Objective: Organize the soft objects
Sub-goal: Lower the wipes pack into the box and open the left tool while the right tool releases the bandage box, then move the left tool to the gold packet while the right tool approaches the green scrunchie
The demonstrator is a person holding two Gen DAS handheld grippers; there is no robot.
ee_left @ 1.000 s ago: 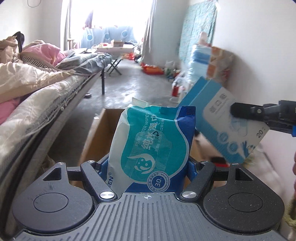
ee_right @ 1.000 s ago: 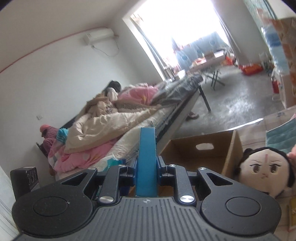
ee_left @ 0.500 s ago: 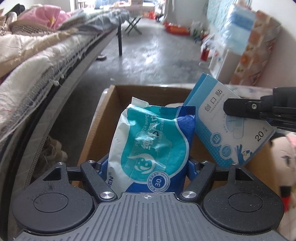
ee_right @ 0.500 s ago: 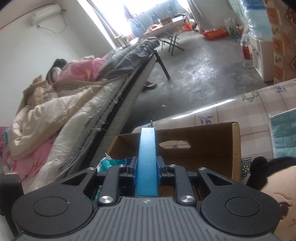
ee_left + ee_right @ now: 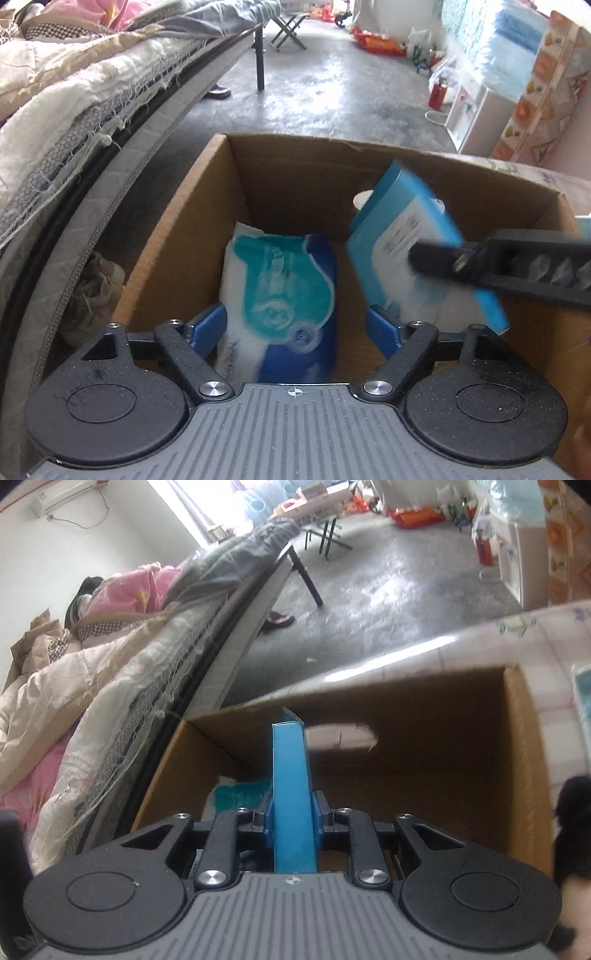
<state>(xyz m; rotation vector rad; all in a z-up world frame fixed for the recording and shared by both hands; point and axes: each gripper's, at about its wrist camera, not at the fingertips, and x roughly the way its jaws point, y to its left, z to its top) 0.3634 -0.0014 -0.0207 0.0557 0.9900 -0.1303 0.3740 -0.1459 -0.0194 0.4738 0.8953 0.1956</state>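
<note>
A: Which step were we on?

B: Dropping things into the open brown cardboard box [image 5: 192, 206]. Our left gripper [image 5: 295, 328] had just been opening; its blue pads [image 5: 207, 328] stood clear of the soft teal-and-white wet-wipes pack [image 5: 280, 295], released, blurred, between them inside the box.

A: And the right?

B: Our right gripper [image 5: 293, 816] was clenched on the thin flat blue carton [image 5: 291, 794], tilted over the box. Next, we judged, it needed lowering and letting go.

A: Versus a second before?

B: Both packs had been high above the box, the wipes gripped.
</note>
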